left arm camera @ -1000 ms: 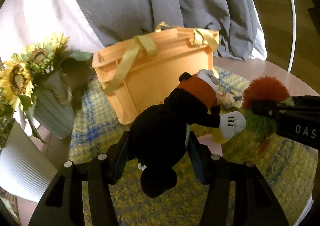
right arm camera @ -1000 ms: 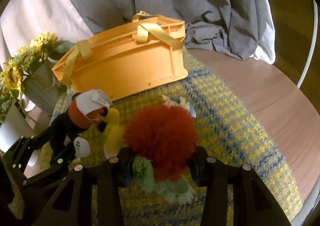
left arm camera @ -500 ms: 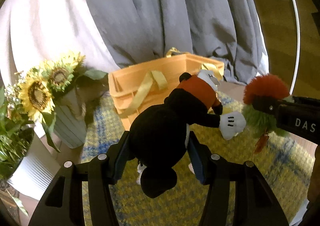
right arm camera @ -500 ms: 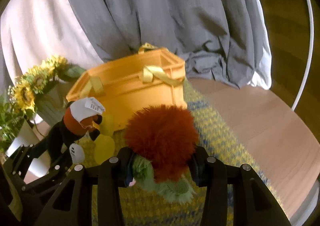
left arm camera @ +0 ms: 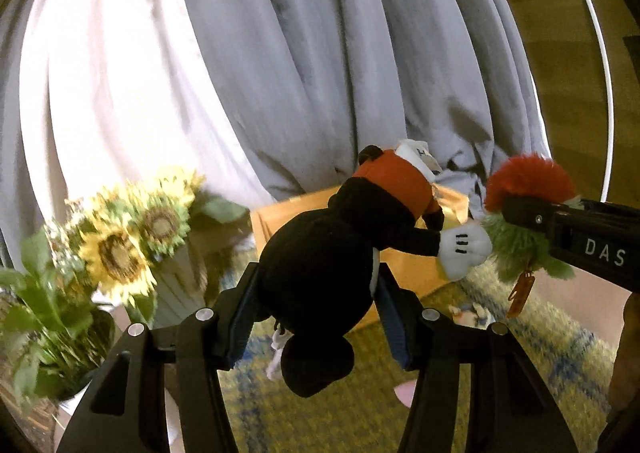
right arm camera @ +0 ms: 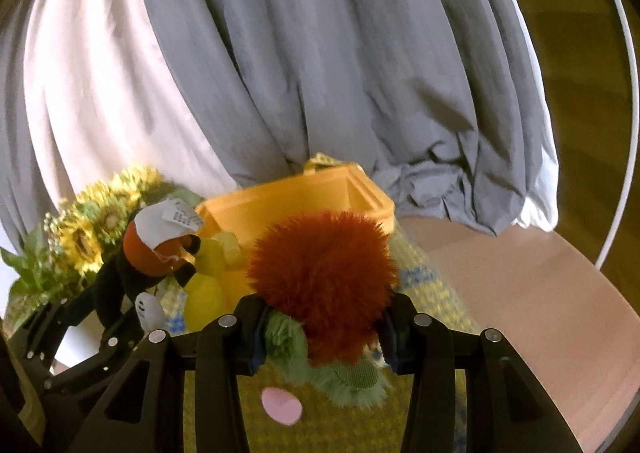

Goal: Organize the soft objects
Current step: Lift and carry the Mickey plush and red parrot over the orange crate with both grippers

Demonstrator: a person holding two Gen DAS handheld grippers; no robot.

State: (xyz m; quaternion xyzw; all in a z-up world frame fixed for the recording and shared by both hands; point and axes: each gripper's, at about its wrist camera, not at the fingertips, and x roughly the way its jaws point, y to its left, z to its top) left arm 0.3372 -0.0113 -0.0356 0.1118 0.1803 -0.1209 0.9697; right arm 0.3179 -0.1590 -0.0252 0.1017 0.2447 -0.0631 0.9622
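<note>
My left gripper [left arm camera: 316,313] is shut on a black mouse plush [left arm camera: 320,265] with red shorts and white gloves, held up in the air. It also shows at the left of the right wrist view [right arm camera: 152,253]. My right gripper [right arm camera: 322,329] is shut on a fuzzy toy with red hair and green body [right arm camera: 324,273], also lifted; it shows in the left wrist view [left arm camera: 524,205] beside the mouse's glove. The orange bin [right arm camera: 296,205] with yellow handles stands behind and below both toys, also in the left wrist view [left arm camera: 412,265].
A yellow-blue woven rug [left arm camera: 360,413] covers the round wooden table [right arm camera: 540,293]. Sunflowers in a grey pot [left arm camera: 132,241] stand left of the bin. Grey and white curtains [right arm camera: 320,53] hang behind. A small toy [left arm camera: 468,311] and a pink piece [right arm camera: 280,405] lie on the rug.
Both grippers have risen with their toys, so the bin and rug have dropped lower in both views and the curtains fill more of them.
</note>
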